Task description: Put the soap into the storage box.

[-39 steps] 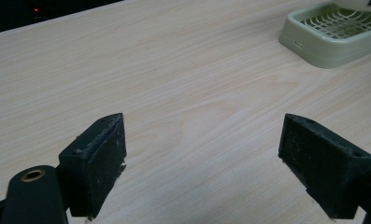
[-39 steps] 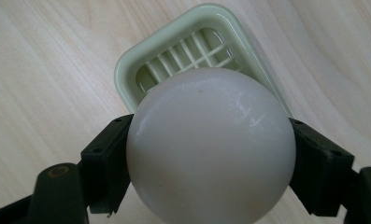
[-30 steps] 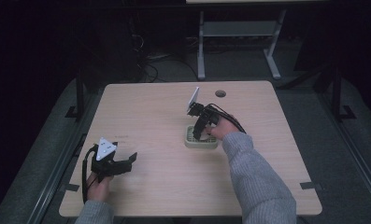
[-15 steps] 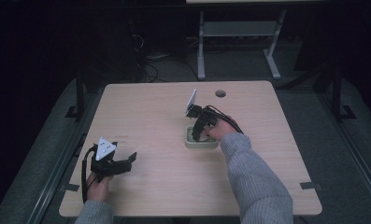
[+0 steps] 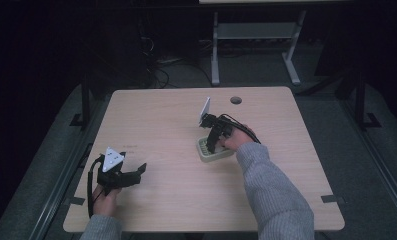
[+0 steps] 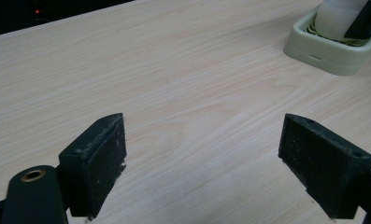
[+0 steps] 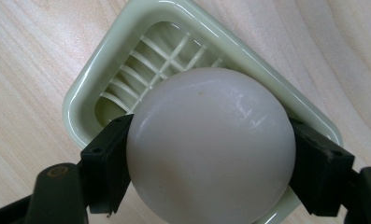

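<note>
A smooth white rounded soap (image 7: 211, 149) sits between the two black jaws of my right gripper (image 7: 211, 140), which is shut on it. It hangs just over a pale green slatted soap dish (image 7: 94, 79). From the high view the dish (image 5: 206, 154) lies right of the table's centre, with the right gripper (image 5: 213, 142) pointing down into it. My left gripper (image 5: 136, 172) rests low at the table's front left, open, nothing between its jaws (image 6: 202, 154). In the left gripper view, the dish (image 6: 328, 51) and soap (image 6: 335, 18) show at the far upper right.
The light wood table (image 5: 161, 125) has a round cable hole (image 5: 236, 100) near its back edge. A white-legged stand (image 5: 256, 30) and loose cables (image 5: 158, 70) lie on the dark floor behind it.
The right gripper with the soap has shifted only slightly over the dish. The left gripper has stayed where it was.
</note>
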Demonstrator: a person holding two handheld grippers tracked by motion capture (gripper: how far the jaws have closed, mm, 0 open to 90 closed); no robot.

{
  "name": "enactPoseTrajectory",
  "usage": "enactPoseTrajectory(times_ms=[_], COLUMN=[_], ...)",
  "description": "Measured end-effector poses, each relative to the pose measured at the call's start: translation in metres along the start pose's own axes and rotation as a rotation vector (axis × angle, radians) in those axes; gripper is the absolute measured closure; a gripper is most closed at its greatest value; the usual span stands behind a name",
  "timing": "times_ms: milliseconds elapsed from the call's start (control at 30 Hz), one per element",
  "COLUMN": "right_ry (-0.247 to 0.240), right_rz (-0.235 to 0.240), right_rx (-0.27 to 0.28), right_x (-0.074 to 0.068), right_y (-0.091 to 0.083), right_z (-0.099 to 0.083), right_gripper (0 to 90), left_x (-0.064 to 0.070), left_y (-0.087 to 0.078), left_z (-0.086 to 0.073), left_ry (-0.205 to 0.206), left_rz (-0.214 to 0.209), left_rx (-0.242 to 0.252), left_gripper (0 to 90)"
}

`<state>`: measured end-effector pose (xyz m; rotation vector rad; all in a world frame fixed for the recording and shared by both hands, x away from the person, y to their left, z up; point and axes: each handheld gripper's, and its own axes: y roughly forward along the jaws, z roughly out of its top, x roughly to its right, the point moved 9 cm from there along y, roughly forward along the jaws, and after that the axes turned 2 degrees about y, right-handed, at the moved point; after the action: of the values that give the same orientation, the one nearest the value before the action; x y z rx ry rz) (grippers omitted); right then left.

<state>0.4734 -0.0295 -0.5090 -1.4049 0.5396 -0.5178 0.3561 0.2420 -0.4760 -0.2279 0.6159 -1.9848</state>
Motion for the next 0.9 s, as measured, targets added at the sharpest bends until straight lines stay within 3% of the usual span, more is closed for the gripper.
enactPoseTrajectory(times_ms=[533, 700, 900], right_ry=[0.011, 0.036, 0.051], right_rz=[0.016, 0.028, 0.037], right_rx=[0.047, 0.106, 0.120], right_x=[0.002, 0.005, 0.008], right_y=[-0.013, -0.033, -0.043], right_z=[-0.005, -0.010, -0.025], right_gripper=[23.2, 23.5, 23.4], left_x=[0.001, 0.001, 0.002], left_y=[-0.001, 0.000, 0.000], left_z=[0.001, 0.000, -0.001], left_ry=[0.005, 0.003, 0.012], left_rz=[-0.002, 0.000, 0.001], left_rx=[0.008, 0.004, -0.003], left_gripper=[14.8, 14.8, 14.9])
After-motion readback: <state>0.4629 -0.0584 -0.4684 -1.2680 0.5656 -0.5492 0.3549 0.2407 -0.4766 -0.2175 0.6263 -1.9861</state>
